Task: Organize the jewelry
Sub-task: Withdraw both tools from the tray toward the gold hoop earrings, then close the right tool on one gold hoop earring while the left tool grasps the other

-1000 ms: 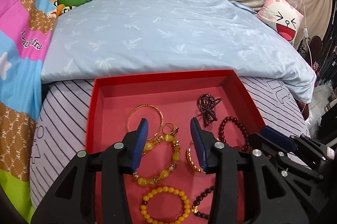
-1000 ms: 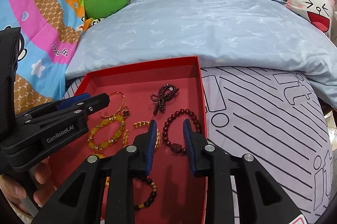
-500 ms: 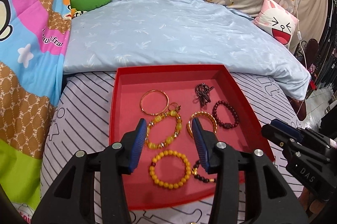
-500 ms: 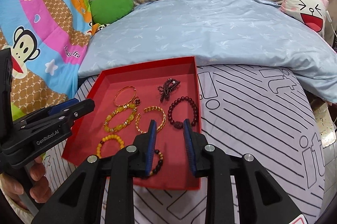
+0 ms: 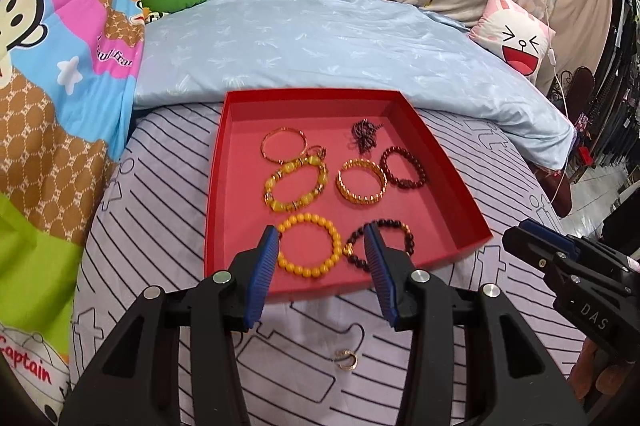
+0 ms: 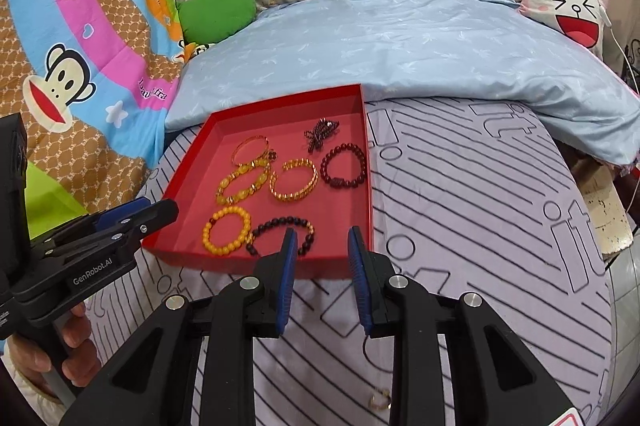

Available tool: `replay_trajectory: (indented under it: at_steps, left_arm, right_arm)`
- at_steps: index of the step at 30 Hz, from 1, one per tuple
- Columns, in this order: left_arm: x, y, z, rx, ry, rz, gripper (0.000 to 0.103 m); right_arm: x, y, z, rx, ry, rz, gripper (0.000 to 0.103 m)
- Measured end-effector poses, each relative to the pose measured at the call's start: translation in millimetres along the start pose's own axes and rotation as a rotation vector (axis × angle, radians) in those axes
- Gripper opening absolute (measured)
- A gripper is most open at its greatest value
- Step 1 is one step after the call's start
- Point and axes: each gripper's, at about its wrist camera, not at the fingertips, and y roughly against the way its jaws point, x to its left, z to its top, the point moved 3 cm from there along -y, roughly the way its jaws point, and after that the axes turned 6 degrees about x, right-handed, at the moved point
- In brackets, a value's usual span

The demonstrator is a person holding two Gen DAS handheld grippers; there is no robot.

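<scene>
On the bed, over a striped purple sheet [image 5: 160,209], sits a red tray [image 5: 468,218] with the bracelets already laid out in it: a thin gold bangle [image 5: 283,145] at the far left, a dark beaded tangle [image 5: 365,136] far right, a yellow stone bracelet [image 5: 296,184], a gold cuff [image 5: 362,183] and a dark red bead bracelet [image 5: 403,167] across the middle, then a yellow bead bracelet [image 5: 310,250] and a dark bead bracelet with gold beads [image 5: 394,228] along the near edge.

One piece looks left out, a small gold ring or ear cuff [image 5: 346,359] lying on the sheet on the near side of the tray, outside it. I'd guess that's the next thing to deal with.

The left hand-held gripper [image 5: 322,272] is moderately open with nothing between the pads, hovering over the tray's near edge. The little gold piece sits nearer than its fingertips, roughly centred between the two arms, so it has to pull back and dip, not reach forward. The right hand-held gripper [image 6: 322,272] is set narrower, also empty, over the tray's near right corner; in its view the same piece [image 6: 380,402] shows at the bottom, slightly right of centre.

Tips if you're doing this: it's tiny and the sheet is soft, so come nearly straight down, press lightly into the fabric and close slowly so the pads catch metal and not cloth. Watch for it flicking away. Drop it in a bare patch of tray, the near right looks free.
</scene>
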Motion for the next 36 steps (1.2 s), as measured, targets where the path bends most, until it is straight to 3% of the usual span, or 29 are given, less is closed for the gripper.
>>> replay_trajectory:
  at_steps: [24, 36]
  left_arm:
    - [-2.6, 1.2, -84.6, 0.089, 0.02, 0.026, 0.043]
    - [-1.8, 2.6, -103.6, 0.109, 0.029, 0.033, 0.043]
  right_arm:
    - [-34.7, 3.4, -91.3, 0.116, -0.04, -0.077, 0.026]
    - [-34.7, -6.8, -105.3, 0.138, -0.02, -0.105, 0.026]
